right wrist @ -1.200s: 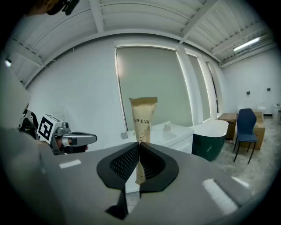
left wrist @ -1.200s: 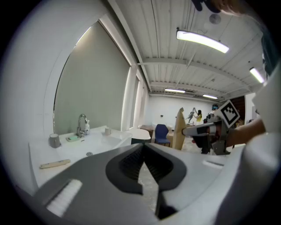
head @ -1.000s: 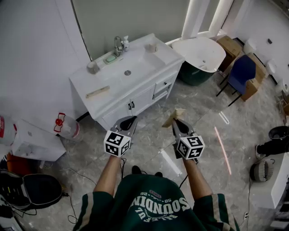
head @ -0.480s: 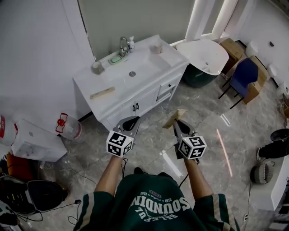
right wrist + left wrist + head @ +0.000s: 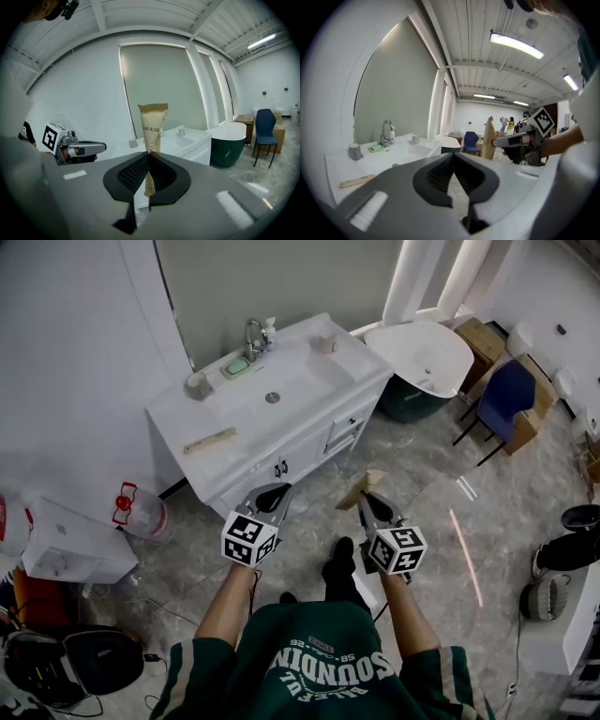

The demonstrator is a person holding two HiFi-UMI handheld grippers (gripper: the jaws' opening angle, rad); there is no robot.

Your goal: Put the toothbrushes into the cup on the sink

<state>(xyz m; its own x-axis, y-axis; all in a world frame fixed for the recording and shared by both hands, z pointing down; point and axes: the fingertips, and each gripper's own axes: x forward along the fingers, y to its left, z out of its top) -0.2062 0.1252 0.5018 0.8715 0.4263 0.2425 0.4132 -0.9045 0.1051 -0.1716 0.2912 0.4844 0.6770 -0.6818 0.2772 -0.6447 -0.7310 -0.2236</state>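
A white vanity with a sink stands ahead of me. A grey cup sits at its back left. A toothbrush in a tan paper packet lies flat near the counter's front left edge. My right gripper is shut on a second toothbrush packet, which stands upright from the jaws. My left gripper is shut with nothing in it. Both grippers hang over the floor, short of the vanity.
A faucet, a green soap dish and a small white cup are on the counter. A white bathtub and blue chair stand right. A water jug, white box and bags lie left.
The view has shifted slightly and a dark shoe now shows on the floor between the grippers. Both grippers keep their places, and the packet stays in the right one.
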